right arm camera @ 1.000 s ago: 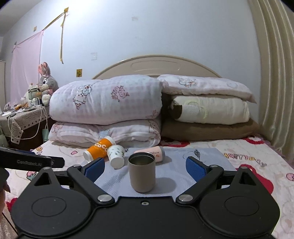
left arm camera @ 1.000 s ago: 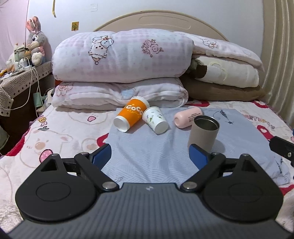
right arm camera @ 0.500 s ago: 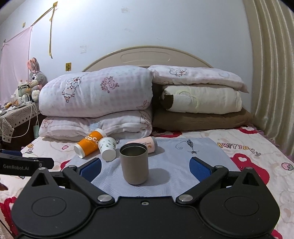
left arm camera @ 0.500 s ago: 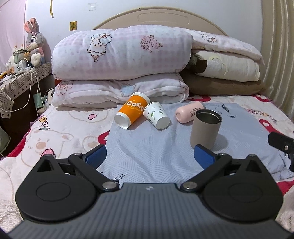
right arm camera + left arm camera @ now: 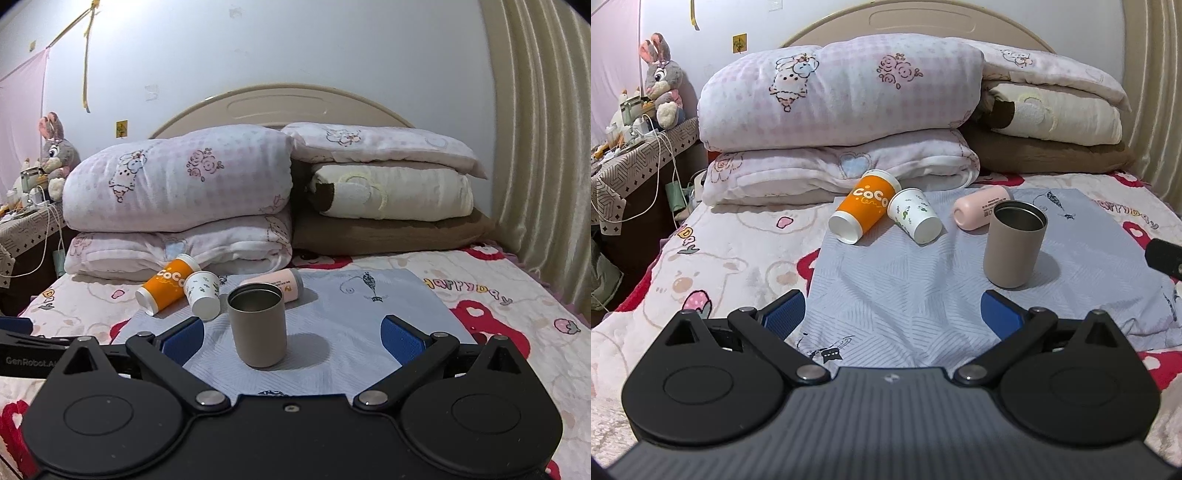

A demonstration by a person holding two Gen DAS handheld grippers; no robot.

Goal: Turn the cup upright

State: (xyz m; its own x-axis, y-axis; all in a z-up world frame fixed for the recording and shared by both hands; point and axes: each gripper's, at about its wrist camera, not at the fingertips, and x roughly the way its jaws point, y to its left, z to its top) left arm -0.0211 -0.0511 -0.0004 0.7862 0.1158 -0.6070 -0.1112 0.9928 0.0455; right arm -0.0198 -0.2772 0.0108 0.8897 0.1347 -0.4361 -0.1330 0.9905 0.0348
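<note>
A taupe metal cup (image 5: 1014, 243) (image 5: 257, 324) stands upright, mouth up, on a light blue cloth (image 5: 905, 280) (image 5: 332, 306) on the bed. Behind it three cups lie on their sides: an orange "CoCo" cup (image 5: 866, 210) (image 5: 167, 285), a white patterned paper cup (image 5: 914, 214) (image 5: 204, 293) and a pink cup (image 5: 979, 211) (image 5: 284, 286). My left gripper (image 5: 892, 314) is open and empty, short of the cups. My right gripper (image 5: 293, 338) is open and empty, with the taupe cup just ahead between its fingers, untouched.
Stacked quilts and pillows (image 5: 842, 110) (image 5: 388, 192) fill the head of the bed behind the cups. A side table with cables and a plush rabbit (image 5: 661, 88) stands at the left. A curtain (image 5: 535, 147) hangs at the right.
Both grippers have drawn back and shifted slightly; the right one rose, so the taupe cup sits lower in its view. All cups stay where they were. Both jaws stay open.
</note>
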